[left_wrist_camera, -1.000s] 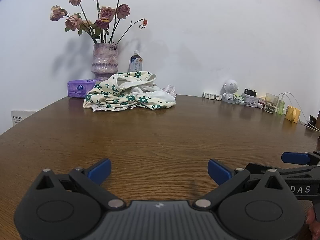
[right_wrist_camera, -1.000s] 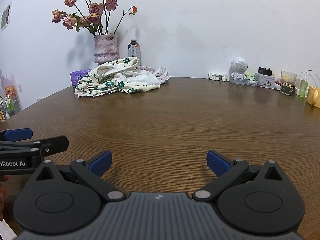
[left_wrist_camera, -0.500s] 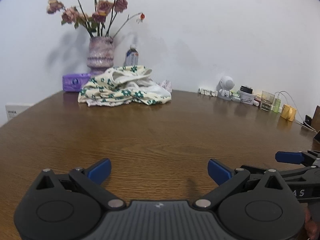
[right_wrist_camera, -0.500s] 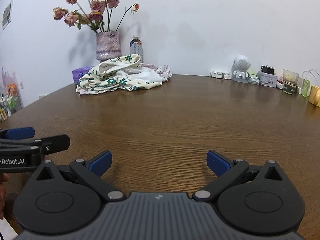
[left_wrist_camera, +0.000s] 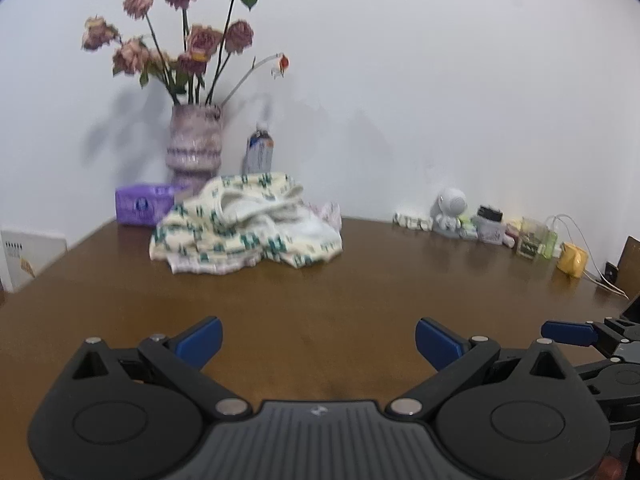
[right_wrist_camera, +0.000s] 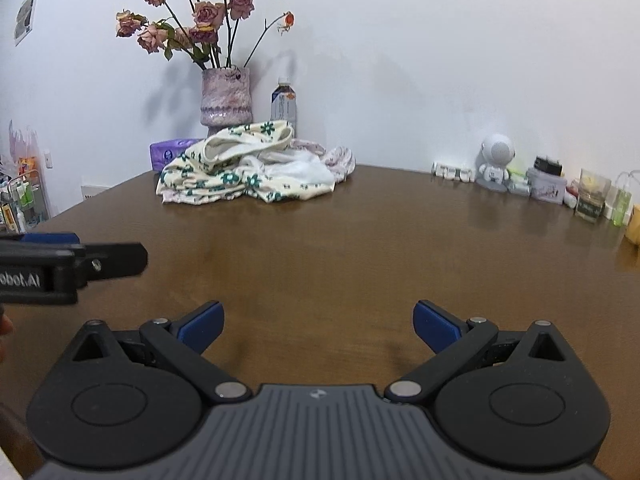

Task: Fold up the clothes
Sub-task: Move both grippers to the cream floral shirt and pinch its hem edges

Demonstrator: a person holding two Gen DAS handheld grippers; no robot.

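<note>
Lying in a messy heap, the clothes [right_wrist_camera: 248, 172] sit in the upper left of the frame, just in front of the vase [right_wrist_camera: 226, 96] and bottle [right_wrist_camera: 283, 102]. A fast grab could tip those. Each hand-held gripper, left [left_wrist_camera: 319, 343] and right [right_wrist_camera: 316, 327], has its fingers apart, holding nothing, low over the desk [right_wrist_camera: 360, 248].

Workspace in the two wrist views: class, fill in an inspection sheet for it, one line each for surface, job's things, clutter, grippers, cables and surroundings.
Surface: brown wooden table, bare across the near and middle part.
Job's things: crumpled pile of clothes at the far side, unfolded, touched by neither gripper.
Clutter: vase of dried roses, bottle and purple pack behind the pile; white robot figurine and small containers along the far right edge.
Grippers: left gripper and right gripper both open, empty, above bare wood.
Cables: thin white cable near the yellow object.
Surroundings: white wall; small picture on it.
</note>
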